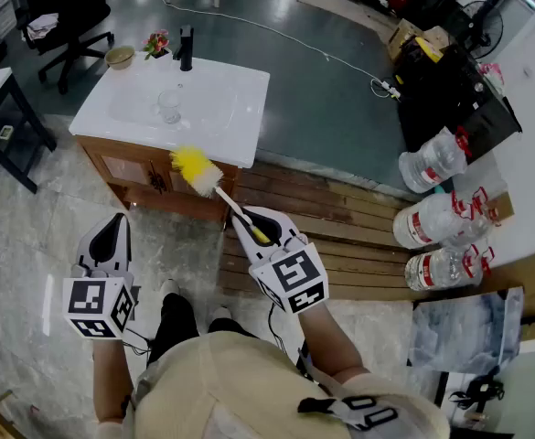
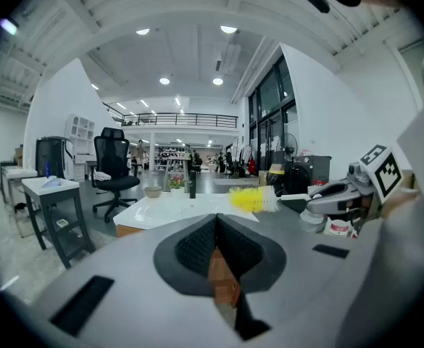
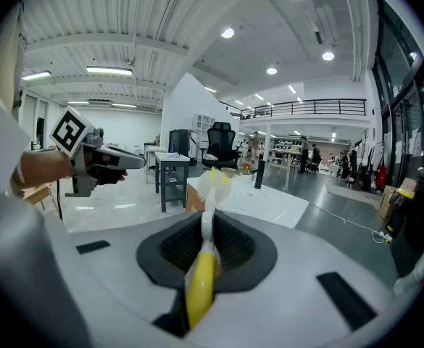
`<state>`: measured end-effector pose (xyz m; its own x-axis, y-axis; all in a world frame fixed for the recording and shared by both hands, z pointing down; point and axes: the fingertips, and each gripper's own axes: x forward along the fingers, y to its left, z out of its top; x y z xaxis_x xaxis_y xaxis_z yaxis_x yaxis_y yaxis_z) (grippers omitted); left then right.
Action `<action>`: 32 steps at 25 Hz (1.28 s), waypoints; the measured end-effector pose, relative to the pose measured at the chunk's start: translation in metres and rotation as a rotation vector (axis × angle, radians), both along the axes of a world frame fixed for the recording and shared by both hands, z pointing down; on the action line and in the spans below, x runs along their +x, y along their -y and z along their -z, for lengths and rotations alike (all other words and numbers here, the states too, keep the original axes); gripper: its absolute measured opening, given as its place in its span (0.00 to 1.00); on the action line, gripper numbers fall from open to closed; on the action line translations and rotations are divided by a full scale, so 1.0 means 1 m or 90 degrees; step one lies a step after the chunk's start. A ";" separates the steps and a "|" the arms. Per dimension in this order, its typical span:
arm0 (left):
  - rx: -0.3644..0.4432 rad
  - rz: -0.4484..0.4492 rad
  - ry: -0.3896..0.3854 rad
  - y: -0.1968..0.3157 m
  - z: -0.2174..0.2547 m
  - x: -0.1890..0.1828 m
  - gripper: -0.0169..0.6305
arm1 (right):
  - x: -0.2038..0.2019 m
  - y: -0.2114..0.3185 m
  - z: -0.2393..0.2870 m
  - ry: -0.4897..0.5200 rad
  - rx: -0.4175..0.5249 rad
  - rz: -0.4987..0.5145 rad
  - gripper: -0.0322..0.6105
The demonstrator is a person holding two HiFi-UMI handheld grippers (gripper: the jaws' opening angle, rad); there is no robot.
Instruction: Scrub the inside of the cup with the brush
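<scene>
We hold the brush (image 1: 219,193) by its handle in our clamped right gripper (image 1: 262,224), bristles toward the cup (image 1: 168,106) on the counter (image 1: 235,94) ahead, while our left gripper (image 1: 115,225) hangs closed and empty, free to steady it.

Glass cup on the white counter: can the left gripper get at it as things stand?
Probably not yet: nothing blocks the glass cup, but the left gripper is shut and hangs well short of the counter.

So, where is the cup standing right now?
In the head view the clear cup stands near the middle of the white sink top, a little nearer the person than the black tap and apart from the brush.
</scene>
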<state>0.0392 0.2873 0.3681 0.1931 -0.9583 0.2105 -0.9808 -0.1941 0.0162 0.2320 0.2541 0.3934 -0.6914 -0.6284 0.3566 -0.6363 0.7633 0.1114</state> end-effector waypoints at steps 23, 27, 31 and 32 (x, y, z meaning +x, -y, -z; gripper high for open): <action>-0.080 -0.115 -0.038 0.101 -0.044 -0.101 0.04 | -0.120 0.091 -0.008 -0.071 -0.045 -0.025 0.13; -0.087 -0.132 -0.013 0.115 -0.049 -0.118 0.04 | -0.143 0.105 -0.015 -0.080 -0.054 -0.030 0.12; -0.102 -0.162 0.004 0.126 -0.058 -0.134 0.04 | -0.166 0.118 -0.019 -0.069 -0.065 -0.039 0.12; -0.107 -0.172 0.001 0.128 -0.060 -0.137 0.04 | -0.170 0.120 -0.020 -0.064 -0.069 -0.042 0.13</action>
